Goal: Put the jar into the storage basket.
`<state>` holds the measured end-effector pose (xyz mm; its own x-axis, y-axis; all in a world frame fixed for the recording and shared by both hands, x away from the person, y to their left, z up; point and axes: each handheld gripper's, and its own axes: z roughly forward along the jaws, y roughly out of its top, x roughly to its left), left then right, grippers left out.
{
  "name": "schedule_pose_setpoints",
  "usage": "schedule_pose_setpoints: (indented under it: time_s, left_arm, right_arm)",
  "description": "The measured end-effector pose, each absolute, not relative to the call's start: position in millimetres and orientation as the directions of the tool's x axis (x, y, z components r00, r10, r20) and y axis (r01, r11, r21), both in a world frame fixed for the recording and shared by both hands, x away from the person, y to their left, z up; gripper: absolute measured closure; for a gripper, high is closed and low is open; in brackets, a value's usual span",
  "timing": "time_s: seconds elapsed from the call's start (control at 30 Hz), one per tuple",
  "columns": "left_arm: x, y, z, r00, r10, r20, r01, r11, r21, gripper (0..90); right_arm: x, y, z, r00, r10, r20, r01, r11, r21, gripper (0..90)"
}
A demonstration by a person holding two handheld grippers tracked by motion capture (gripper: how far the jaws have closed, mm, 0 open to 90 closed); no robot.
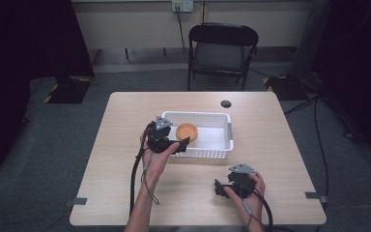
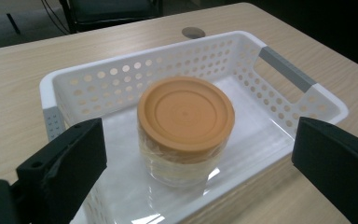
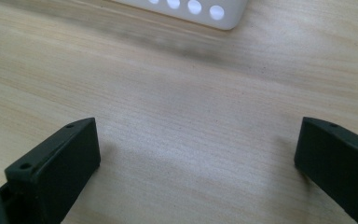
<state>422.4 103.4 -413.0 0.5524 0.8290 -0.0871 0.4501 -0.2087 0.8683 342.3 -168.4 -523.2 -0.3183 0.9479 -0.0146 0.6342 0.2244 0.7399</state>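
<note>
Left gripper (image 1: 179, 143) poised wide open at the white perforated basket (image 1: 224, 145), which holds an orange-lidded jar (image 1: 187, 131).

In the left gripper view the jar (image 2: 185, 130) stands upright inside the basket (image 2: 289, 70), between the spread jaws but untouched; its clear body is partly hidden by the near rim. The right gripper (image 1: 219, 187) rests at 5 o'clock on the table (image 1: 116, 183), jaws wide, holding nothing. A dark disc (image 1: 226, 103) lies at 12 o'clock beyond the basket; what it is cannot be made out.
</note>
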Motion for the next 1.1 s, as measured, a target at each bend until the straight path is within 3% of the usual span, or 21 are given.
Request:
schedule_pose_setpoints:
  time_s: [1.1]
  left_arm:
    - [368,129,-424,0.545,0.836,-0.068,0.401,-0.189,0.897,2.1]
  right_arm:
    - [342,-168,-523,-0.319,0.948,-0.015,0.634,0.225,0.740,0.0]
